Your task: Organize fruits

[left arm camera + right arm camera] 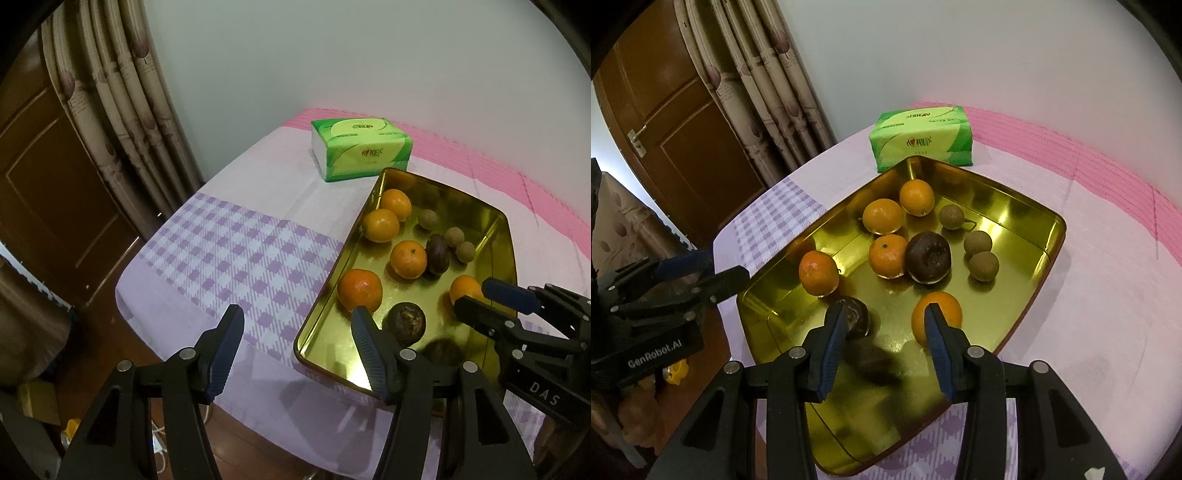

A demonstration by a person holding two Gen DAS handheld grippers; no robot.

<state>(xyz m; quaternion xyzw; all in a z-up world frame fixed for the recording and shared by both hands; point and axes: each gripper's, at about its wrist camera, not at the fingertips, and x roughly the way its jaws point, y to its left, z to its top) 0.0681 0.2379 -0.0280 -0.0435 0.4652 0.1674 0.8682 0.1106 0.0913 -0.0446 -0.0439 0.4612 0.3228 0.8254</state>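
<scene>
A gold metal tray (480,229) (1015,229) lies on the checked tablecloth and holds several oranges (408,258) (888,256). It also holds three small brown longans (453,236) (983,266) and three dark passion fruits (437,254) (928,256). My right gripper (886,338) (474,295) hovers open over the tray's near end. A blurred dark passion fruit (875,360) (443,352) lies below the gap, clear of both pads. Another passion fruit (855,317) sits by the left finger, an orange (936,314) behind the right finger. My left gripper (297,332) (716,267) stands open and empty at the tray's near left corner.
A green tissue pack (360,147) (921,138) lies just beyond the tray's far end. The table edge (122,295) drops off at the left, with a curtain (122,110) and a wooden door (44,184) beyond. A wall runs behind the pink cloth.
</scene>
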